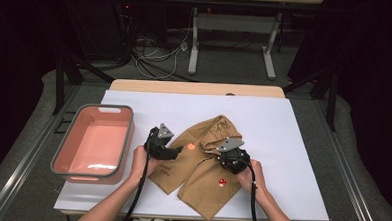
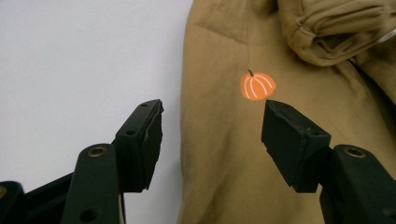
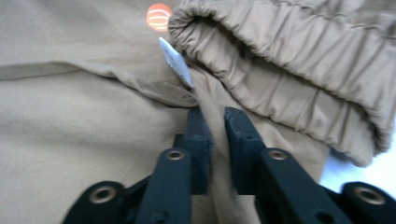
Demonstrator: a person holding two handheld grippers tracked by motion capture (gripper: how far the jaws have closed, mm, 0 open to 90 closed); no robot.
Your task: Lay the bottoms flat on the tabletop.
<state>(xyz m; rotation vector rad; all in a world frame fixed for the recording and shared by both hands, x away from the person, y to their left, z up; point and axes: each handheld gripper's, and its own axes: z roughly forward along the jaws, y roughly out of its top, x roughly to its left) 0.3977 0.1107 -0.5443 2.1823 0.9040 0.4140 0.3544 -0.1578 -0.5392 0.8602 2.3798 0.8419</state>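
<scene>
A pair of tan trousers (image 1: 201,166) lies rumpled at the middle of the white tabletop (image 1: 283,139), beside a pink tub (image 1: 93,142) at its left edge. The right tongs (image 3: 215,140) are clamped on a fold of cloth just below the elastic waistband (image 3: 289,70) and its white label (image 3: 176,61). The left tongs (image 2: 212,135) stand apart over the trousers' edge, near an orange pumpkin print (image 2: 257,86).

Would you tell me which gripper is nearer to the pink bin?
Left. The left gripper hovers just right of the pink bin; the right gripper pinches the tan trousers farther right.
</scene>
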